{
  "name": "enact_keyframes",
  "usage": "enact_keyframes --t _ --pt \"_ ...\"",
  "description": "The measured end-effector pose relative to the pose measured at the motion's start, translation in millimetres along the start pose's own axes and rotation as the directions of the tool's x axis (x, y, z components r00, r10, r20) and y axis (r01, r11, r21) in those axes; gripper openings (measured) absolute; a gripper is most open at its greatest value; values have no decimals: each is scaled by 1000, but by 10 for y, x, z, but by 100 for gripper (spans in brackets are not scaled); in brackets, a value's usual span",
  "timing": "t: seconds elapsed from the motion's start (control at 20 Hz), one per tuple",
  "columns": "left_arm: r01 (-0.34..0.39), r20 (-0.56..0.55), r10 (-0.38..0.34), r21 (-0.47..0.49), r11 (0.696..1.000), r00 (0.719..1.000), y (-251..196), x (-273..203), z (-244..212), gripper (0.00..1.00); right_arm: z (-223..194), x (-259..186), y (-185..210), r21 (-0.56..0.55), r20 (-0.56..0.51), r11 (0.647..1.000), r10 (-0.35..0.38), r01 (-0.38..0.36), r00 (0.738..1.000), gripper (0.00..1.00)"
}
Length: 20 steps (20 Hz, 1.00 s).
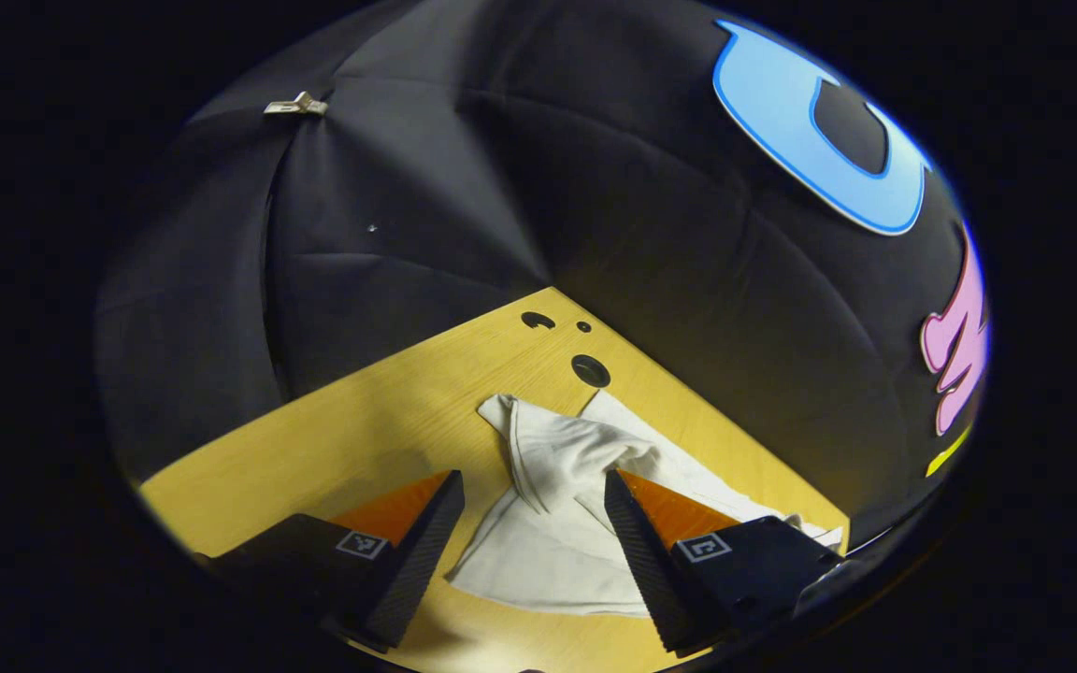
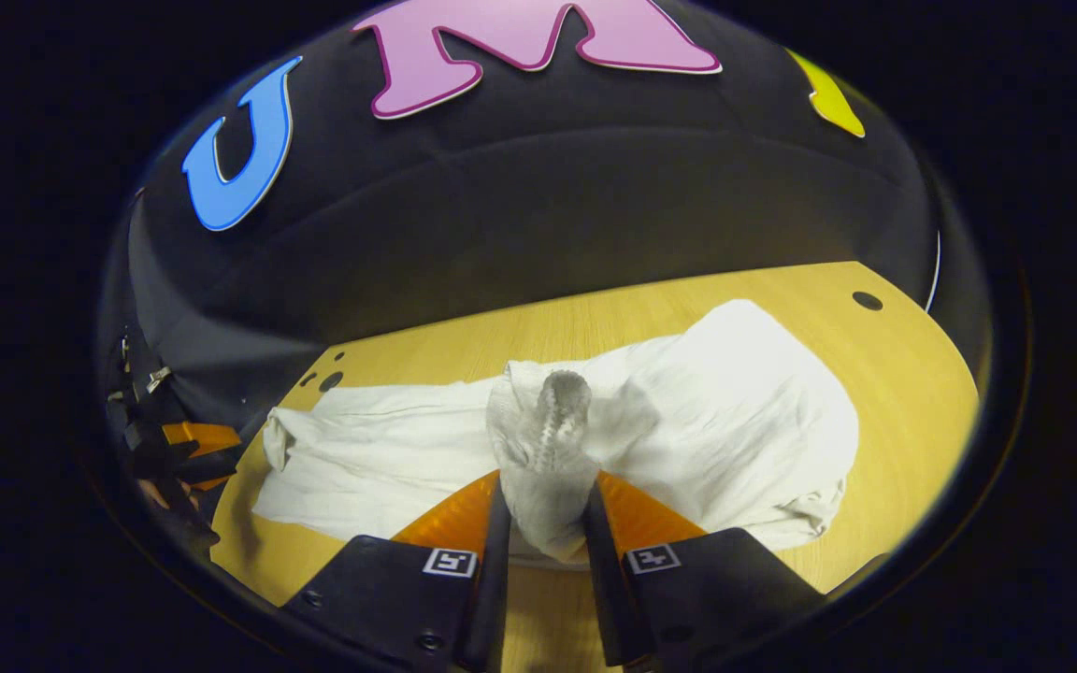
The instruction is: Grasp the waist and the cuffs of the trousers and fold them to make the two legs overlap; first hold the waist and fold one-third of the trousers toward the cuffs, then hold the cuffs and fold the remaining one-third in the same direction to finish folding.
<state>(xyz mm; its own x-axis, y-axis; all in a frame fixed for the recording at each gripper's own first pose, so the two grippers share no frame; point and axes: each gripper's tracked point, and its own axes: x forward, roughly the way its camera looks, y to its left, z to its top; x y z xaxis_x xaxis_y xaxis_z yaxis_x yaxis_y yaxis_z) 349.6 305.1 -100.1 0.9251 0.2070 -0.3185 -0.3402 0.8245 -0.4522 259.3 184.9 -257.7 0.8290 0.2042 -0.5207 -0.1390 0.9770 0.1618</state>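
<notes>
One pair of white trousers [image 2: 735, 411] lies on the wooden tabletop [image 2: 903, 393], spread lengthwise parallel to the black cloth wall [image 2: 538, 215]. In the right gripper view, you see the broad bunched end to the right and a flatter, narrower section running left toward the table's corner.

Your right gripper [image 2: 543, 509] has its jaws drawn close together, both fingers pressing on a gathered, ribbed bunch of the trousers' fabric. That bunch stands up between the fingers, raised above the rest of the garment.

Your left gripper [image 1: 534, 495] has its jaws wide apart. In the left gripper view, a twisted end of the trousers [image 1: 557, 467] lies between the two fingers. The fabric rests against the inner edge of the finger on the right side of that view and is clear of the other finger, so nothing is clamped.

In the right gripper view, the left gripper [image 2: 179, 449] appears at the far left edge, beside the narrow end of the trousers; a small part of the hand holding it shows below it.

Count three holes [image 1: 590, 370] in the tabletop near its corner in the left gripper view, just beyond the trousers' end. One further hole [image 2: 867, 300] shows near the table's right end in the right gripper view. One metal clip [image 1: 295, 106] is fastened high on the cloth wall.
</notes>
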Motion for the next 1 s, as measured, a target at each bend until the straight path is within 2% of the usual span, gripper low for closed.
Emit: enact_keyframes --t 0.05,0.1,0.15,0.25,0.35,0.45,0.65,0.85,0.9,1.0 --pt "-14 2 14 22 1000 1000 7 38 16 96 -40 -29 39 -9 -11 1000 11 -11 1000 48" --pt "-10 2 10 33 999 1000 -24 82 36 96 -95 -79 92 -19 -30 999 30 -31 999 41" --pt "-1 -7 1 42 999 1000 -69 165 21 96 -162 -178 120 -28 -53 998 51 -53 997 49" --pt "-11 -30 13 56 998 999 -80 285 -30 96 -256 -419 25 -39 -44 999 36 -38 998 86" --pt "-8 -62 12 70 998 998 -128 378 -97 96 -441 -792 -177 -65 -55 998 -8 4 998 89" --pt "-24 -63 31 117 993 997 -123 454 -102 96 -577 -1220 -385 -106 -63 994 -42 35 997 100" --pt "-56 -93 75 190 980 993 -85 591 -230 96 -717 -1955 -716 -215 -102 973 -106 83 989 99" --pt "-90 -97 116 243 966 989 -76 602 -278 96 -656 -2396 -735 -139 -92 982 -141 128 986 99" --pt "-99 -105 133 276 956 986 -76 563 -297 96 -637 -2471 -719 -124 -87 984 -142 131 986 99" --pt "-110 -122 168 385 916 978 -53 612 -373 93 -601 -2583 -705 -97 -84 985 -152 144 985 99"
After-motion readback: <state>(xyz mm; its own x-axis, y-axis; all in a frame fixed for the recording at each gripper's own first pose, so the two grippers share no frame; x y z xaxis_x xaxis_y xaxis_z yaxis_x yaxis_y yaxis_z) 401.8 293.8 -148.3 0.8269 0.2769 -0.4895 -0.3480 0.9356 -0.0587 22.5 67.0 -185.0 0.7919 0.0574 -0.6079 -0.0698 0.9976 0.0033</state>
